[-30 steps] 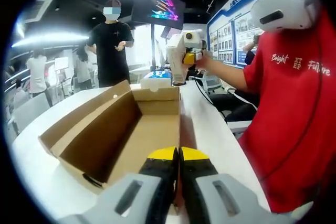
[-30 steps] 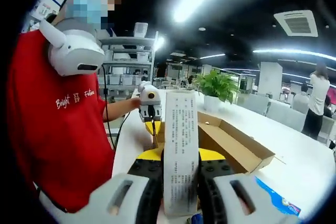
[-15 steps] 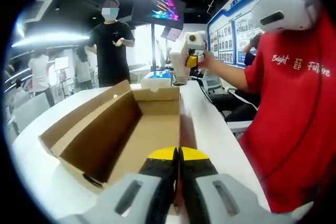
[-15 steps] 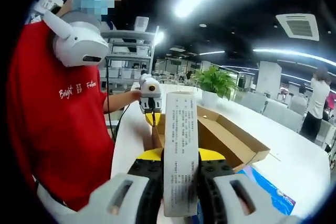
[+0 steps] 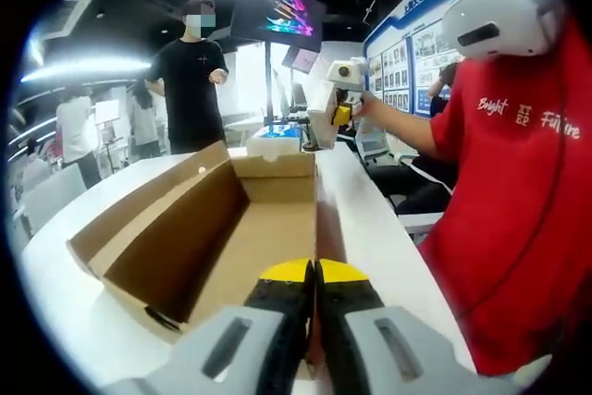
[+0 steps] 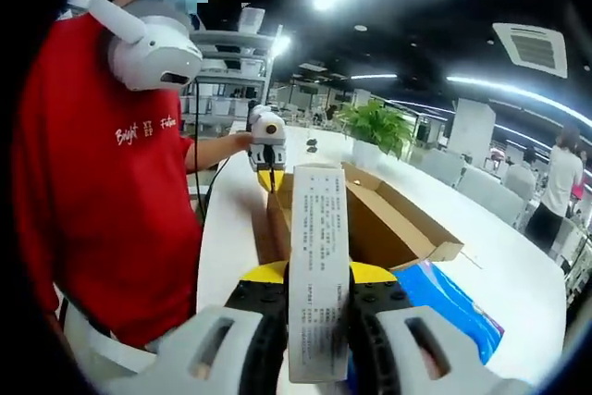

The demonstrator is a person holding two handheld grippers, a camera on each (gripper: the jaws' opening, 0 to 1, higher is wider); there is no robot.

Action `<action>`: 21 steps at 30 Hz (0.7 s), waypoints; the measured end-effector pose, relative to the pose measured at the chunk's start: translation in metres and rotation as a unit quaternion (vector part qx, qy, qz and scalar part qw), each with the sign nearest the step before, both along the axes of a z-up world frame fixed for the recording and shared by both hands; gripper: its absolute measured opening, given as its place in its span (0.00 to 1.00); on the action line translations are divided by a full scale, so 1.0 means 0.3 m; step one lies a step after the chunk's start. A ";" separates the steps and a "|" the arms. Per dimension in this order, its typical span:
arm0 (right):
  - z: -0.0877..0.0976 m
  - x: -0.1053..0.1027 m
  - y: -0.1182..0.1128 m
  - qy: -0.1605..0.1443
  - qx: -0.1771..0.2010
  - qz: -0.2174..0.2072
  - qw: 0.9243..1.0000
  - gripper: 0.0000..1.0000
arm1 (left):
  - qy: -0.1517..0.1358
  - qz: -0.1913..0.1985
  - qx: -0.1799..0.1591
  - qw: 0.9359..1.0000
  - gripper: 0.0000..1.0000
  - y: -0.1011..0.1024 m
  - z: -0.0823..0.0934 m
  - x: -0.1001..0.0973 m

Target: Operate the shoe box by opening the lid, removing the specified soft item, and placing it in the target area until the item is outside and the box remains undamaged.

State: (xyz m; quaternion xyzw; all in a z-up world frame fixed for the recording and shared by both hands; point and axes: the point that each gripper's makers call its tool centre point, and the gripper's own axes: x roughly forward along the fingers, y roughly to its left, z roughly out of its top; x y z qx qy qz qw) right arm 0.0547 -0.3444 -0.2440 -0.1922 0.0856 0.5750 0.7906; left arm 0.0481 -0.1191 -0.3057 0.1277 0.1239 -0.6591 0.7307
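White tabletop (image 5: 365, 219) runs through a bright open office under ceiling lights. Nearest in the left gripper view, the left gripper (image 5: 315, 277) has its yellow-tipped jaws pressed together on the near edge of the shoe box (image 5: 231, 228), which lies open and shows bare cardboard inside. Past the box's far end, the right gripper (image 5: 335, 116) is raised above the tabletop with a pale item clamped in it. A person in a red shirt (image 5: 518, 191) stands at the tabletop's side.

In the right gripper view, that gripper's jaws (image 6: 317, 284) are clamped on a flat white packet (image 6: 319, 275) printed with text, standing upright between them, outside the box. A blue packet (image 6: 453, 302) lies on the tabletop (image 6: 227, 238) just beside the box (image 6: 388, 219). Farther off, the left gripper (image 6: 269, 178) meets the box's far edge, with a potted plant (image 6: 375, 131) beyond.
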 end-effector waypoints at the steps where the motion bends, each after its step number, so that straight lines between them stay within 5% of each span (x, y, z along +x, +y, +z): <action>1: 0.000 -0.002 -0.006 0.001 -0.001 -0.001 1.000 0.21 | -0.001 0.001 0.000 1.000 0.01 0.000 0.000 0.000; 21: -0.067 -0.043 -0.084 -0.013 -0.085 0.013 0.996 0.21 | -0.004 0.003 -0.002 1.000 0.01 0.003 -0.001 0.005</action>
